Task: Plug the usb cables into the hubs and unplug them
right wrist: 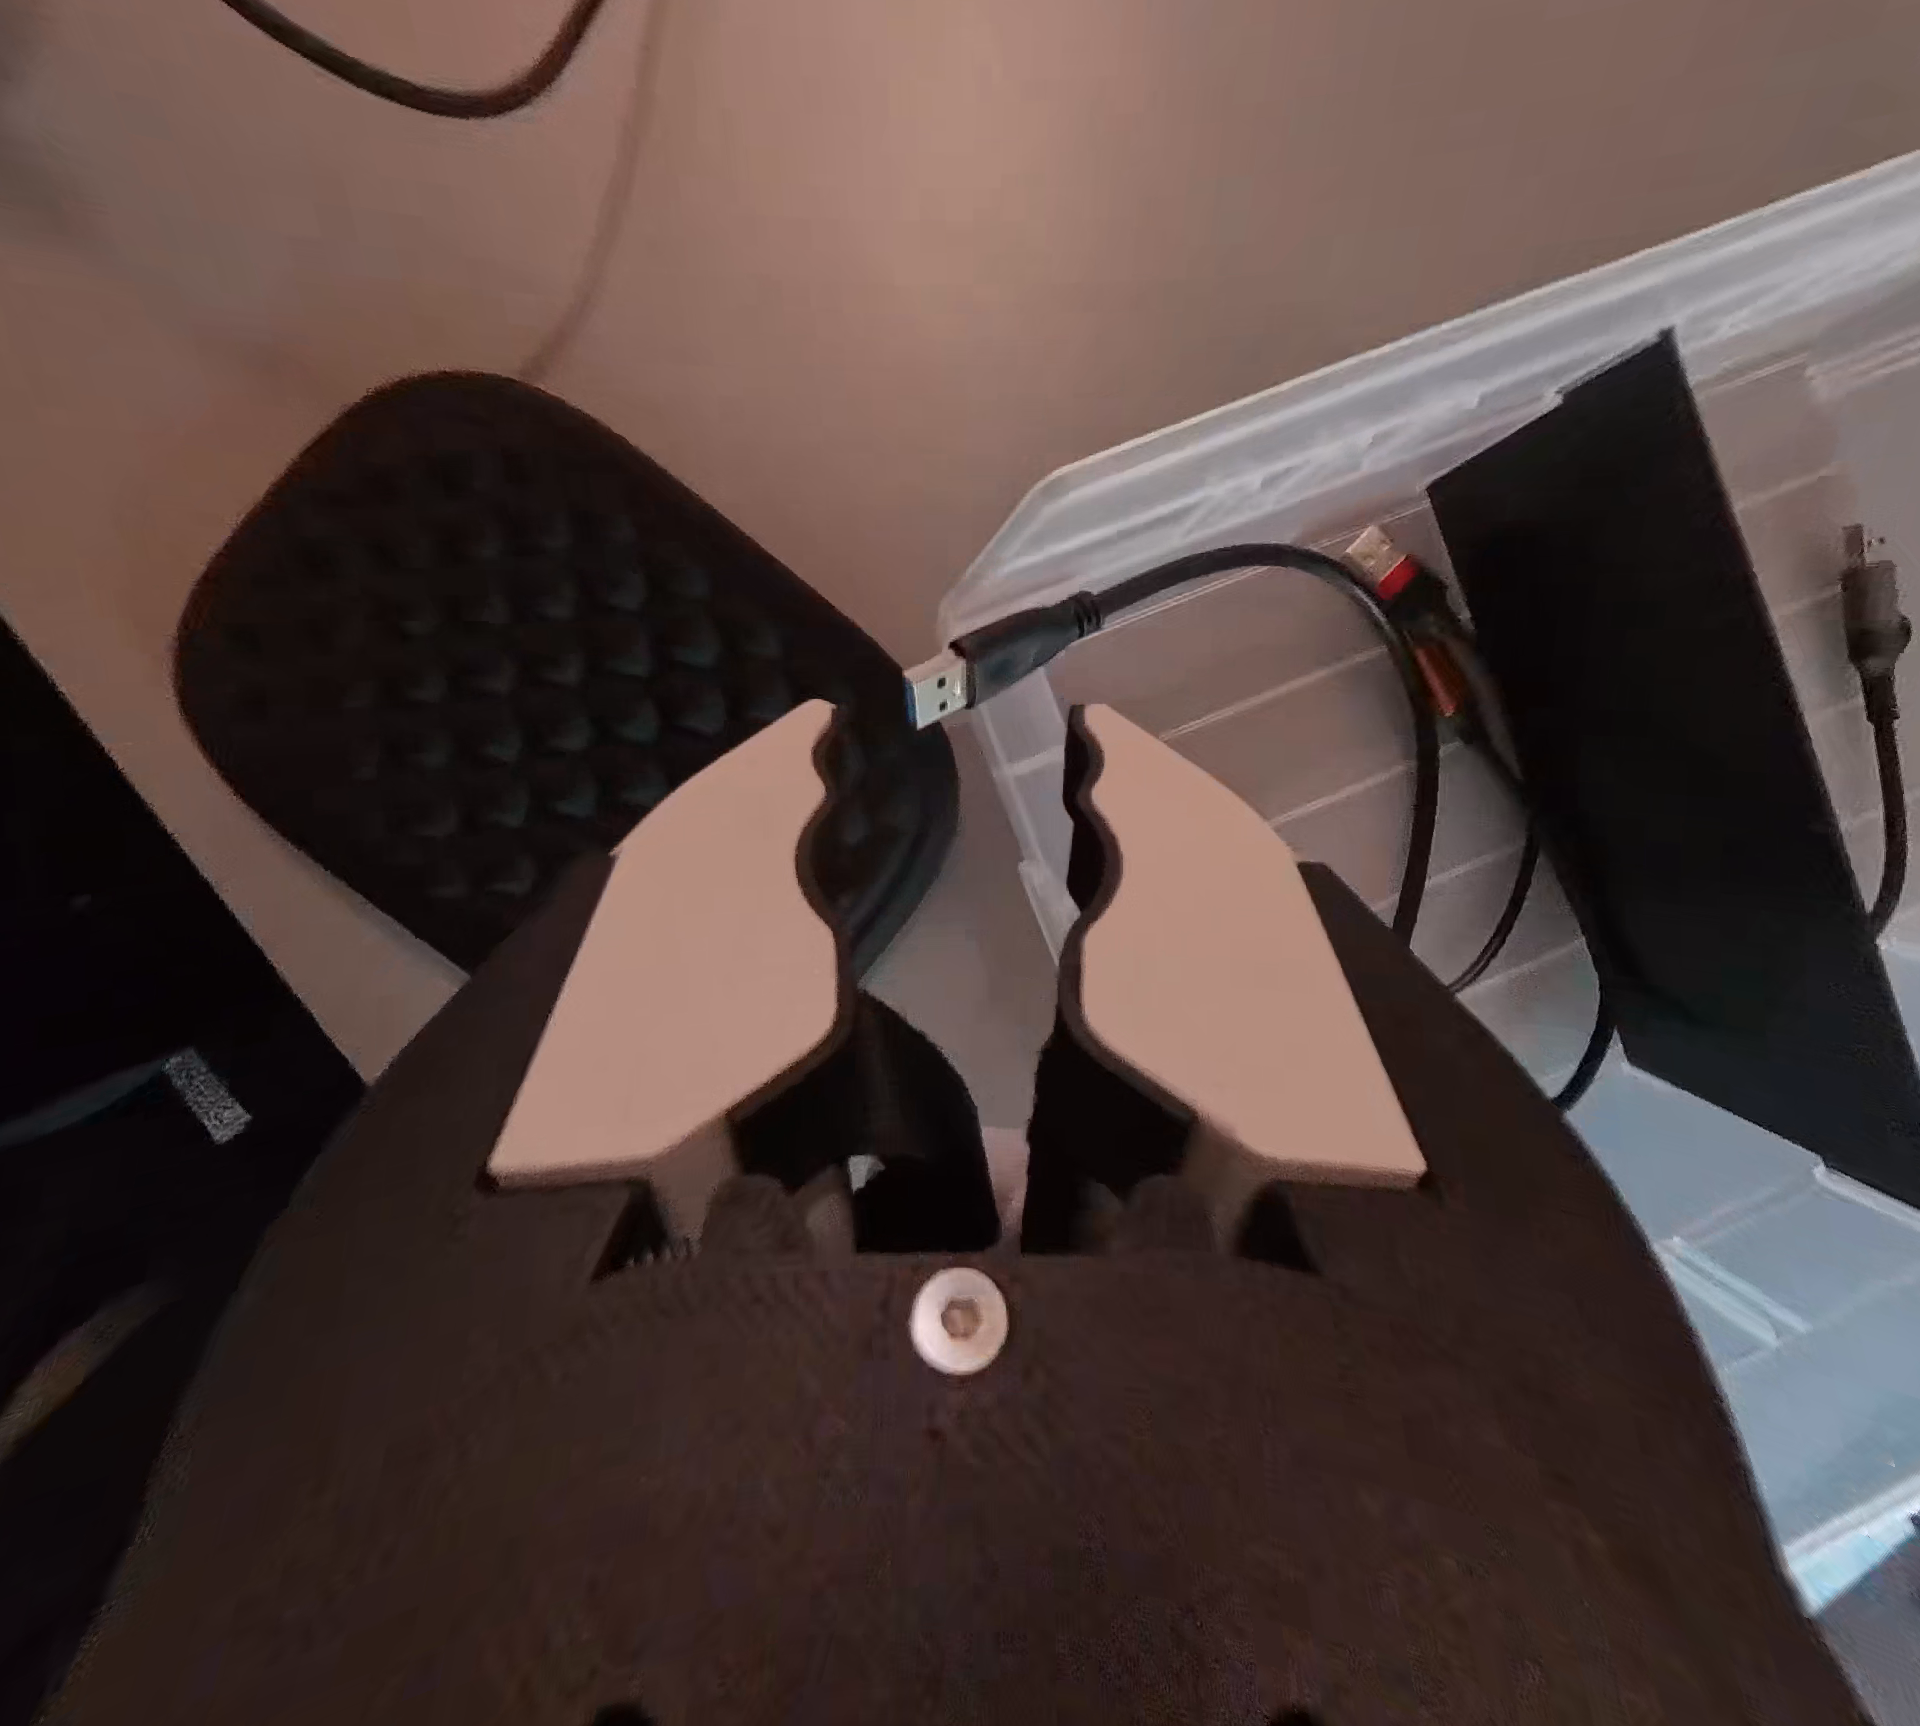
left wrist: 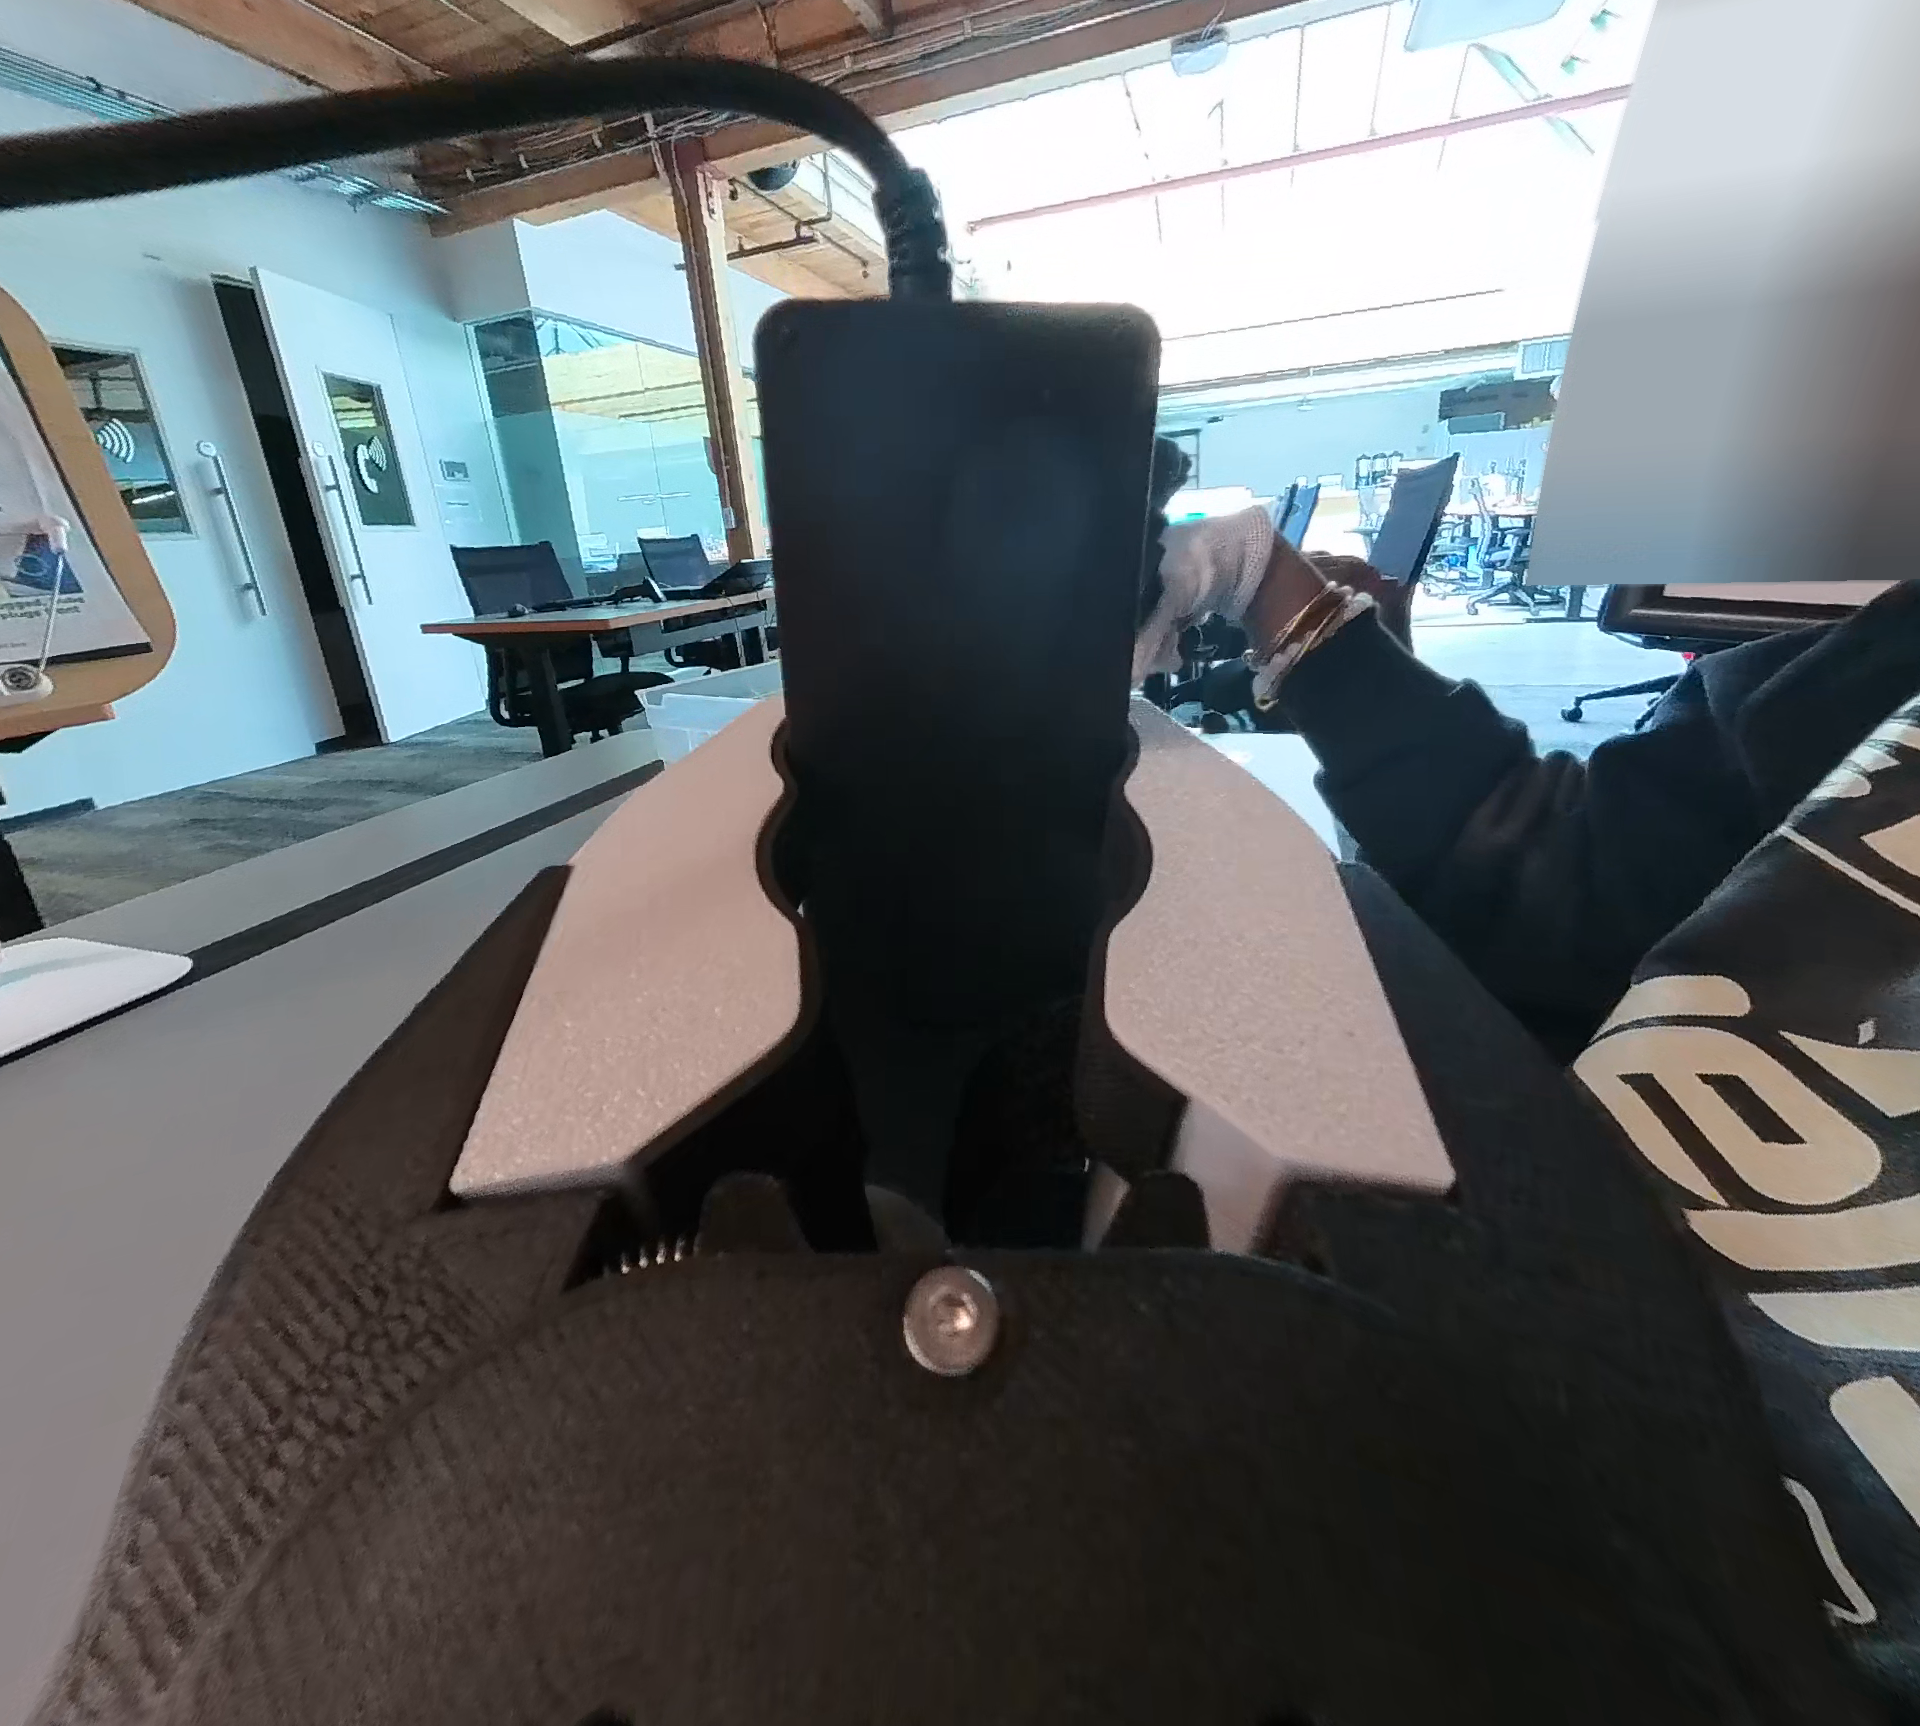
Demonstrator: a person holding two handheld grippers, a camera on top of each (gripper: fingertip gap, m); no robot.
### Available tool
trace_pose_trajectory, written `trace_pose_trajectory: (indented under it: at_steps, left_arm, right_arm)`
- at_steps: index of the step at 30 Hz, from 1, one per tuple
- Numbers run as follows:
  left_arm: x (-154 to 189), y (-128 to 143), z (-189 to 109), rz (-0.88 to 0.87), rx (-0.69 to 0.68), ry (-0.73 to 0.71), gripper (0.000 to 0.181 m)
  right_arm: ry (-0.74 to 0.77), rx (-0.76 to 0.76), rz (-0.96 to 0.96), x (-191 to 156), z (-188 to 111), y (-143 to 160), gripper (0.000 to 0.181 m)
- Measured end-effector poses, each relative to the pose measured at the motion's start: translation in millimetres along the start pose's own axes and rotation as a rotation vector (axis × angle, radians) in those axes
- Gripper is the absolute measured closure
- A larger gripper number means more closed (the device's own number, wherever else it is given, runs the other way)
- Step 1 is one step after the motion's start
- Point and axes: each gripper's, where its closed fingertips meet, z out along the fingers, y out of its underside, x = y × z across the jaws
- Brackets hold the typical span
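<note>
My left gripper (left wrist: 954,741) is shut on a flat black USB hub (left wrist: 956,533) and holds it upright in the air, facing the room. The hub's thick black cable (left wrist: 520,102) leaves its top and arcs off to the left. My right gripper (right wrist: 951,720) is open and empty, pointing down at the table. A black USB cable with a silver, blue-cored plug (right wrist: 940,691) sticks out over the rim of a clear plastic bin (right wrist: 1299,450), just beyond my right fingertips and apart from them.
In the bin lie a red-collared USB plug (right wrist: 1387,564), a grey-plugged cable (right wrist: 1870,627) and a black flat piece (right wrist: 1662,793). A black textured pad (right wrist: 499,637) lies on the tan table left of the bin. A gloved hand (left wrist: 1216,564) and dark sleeve reach in behind the hub. Left tips to right tips: about 30 centimeters. Measured from the fingertips, the red-collared USB plug (right wrist: 1387,564) is 15 centimeters or so from the right gripper and 40 centimeters from the left.
</note>
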Motion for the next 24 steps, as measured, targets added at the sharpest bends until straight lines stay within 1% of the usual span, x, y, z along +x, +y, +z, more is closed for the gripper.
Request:
trace_pose_trajectory:
  at_steps: [3,4,5,6,8,10,12,14,15,17,19,20,22,24]
  left_arm:
    - [-1,-1,-1,-0.002,0.006,-0.004,0.127]
    - [-1,-1,-1,-0.003,0.006,-0.005,0.127]
    - [-1,-1,0,-0.004,0.004,-0.004,0.127]
    - [-1,0,0,-0.004,0.002,-0.003,0.127]
    - [0,0,0,-0.004,0.0,0.001,0.127]
    - [0,0,0,-0.006,0.002,0.005,0.127]
    - [2,0,0,-0.012,0.005,0.017,0.127]
    - [4,-1,0,-0.02,0.011,0.035,0.127]
    - [6,-2,0,-0.027,0.016,0.05,0.127]
    - [11,-4,0,-0.047,0.035,0.096,0.127]
    - [16,-8,-1,-0.06,0.059,0.135,0.127]
    - [18,-10,-2,-0.064,0.072,0.151,0.127]
    - [21,-13,-3,-0.069,0.093,0.174,0.127]
    - [22,-14,-4,-0.062,0.101,0.181,0.127]
  right_arm:
    - [-0.03,-0.04,-0.012,-6,14,-5,0.145]
    - [-0.014,-0.071,-0.016,-3,17,-3,0.153]
    - [0.015,-0.086,-0.014,2,19,-1,0.16]
    - [0.032,-0.088,-0.006,6,18,0,0.163]
    - [0.053,-0.091,0.01,15,17,5,0.166]
    - [0.065,-0.059,0.028,25,15,8,0.168]
    - [0.113,-0.032,0.056,42,17,11,0.169]
    - [0.06,-0.068,0.119,45,28,23,0.172]
    - [0.06,-0.071,0.145,50,32,26,0.173]
    - [0.017,-0.052,0.202,52,36,26,0.17]
    - [0.003,0.002,0.204,51,28,19,0.154]
    - [0.027,0.049,0.186,53,21,11,0.151]
    - [0.134,0.152,0.134,58,-1,-9,0.144]
    - [0.217,0.295,0.038,51,-28,-41,0.14]
